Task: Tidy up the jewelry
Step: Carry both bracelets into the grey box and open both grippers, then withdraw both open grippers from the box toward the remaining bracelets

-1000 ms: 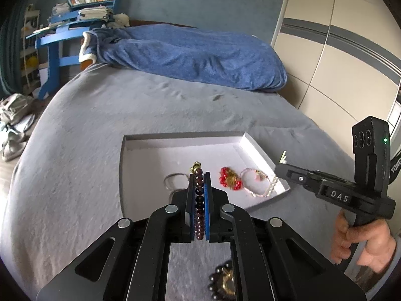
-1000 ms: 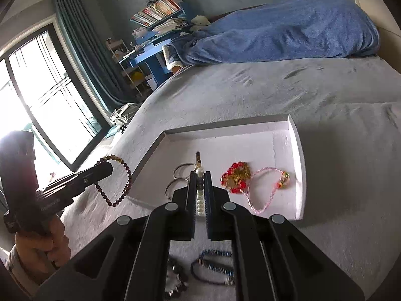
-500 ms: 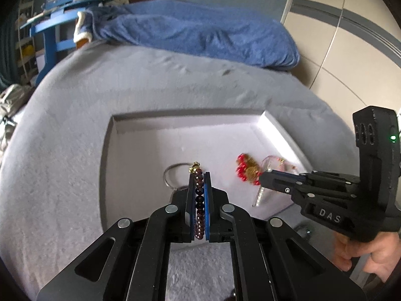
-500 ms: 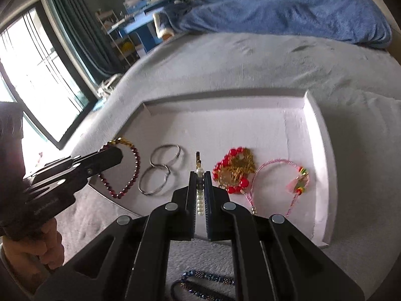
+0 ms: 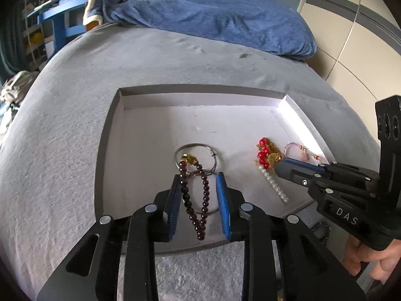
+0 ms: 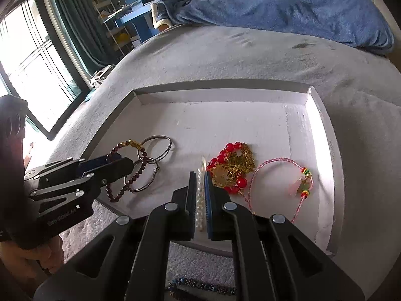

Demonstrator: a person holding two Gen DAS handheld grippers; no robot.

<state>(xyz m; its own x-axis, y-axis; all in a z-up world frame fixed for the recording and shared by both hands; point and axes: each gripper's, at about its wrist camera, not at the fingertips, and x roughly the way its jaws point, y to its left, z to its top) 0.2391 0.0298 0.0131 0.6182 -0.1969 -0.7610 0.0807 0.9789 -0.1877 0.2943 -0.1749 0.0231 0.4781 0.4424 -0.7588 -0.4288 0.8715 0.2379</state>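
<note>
A white tray (image 5: 155,125) lies on the grey bed. My left gripper (image 5: 199,178) is open over its near left part; a dark red bead bracelet (image 5: 198,200) with a gold charm lies between the fingers, over two silver rings (image 5: 198,150). My right gripper (image 6: 199,175) is shut on a white pearl strand (image 6: 199,195) low over the tray's near edge. The strand also shows in the left wrist view (image 5: 272,180). A red and gold bead piece (image 6: 233,168) and a pink cord bracelet (image 6: 283,175) lie to the right in the tray (image 6: 323,135).
A blue blanket (image 5: 213,17) lies at the bed's far end. A dark blue bead bracelet (image 6: 200,287) lies on the bed before the tray's near edge. A blue shelf (image 5: 60,17) and a window (image 6: 32,75) stand to the left.
Both grippers moved forward and down over the tray. My left gripper opened and the dark red bracelet now lies loose between its fingers. The right stays shut on the pearl strand.
</note>
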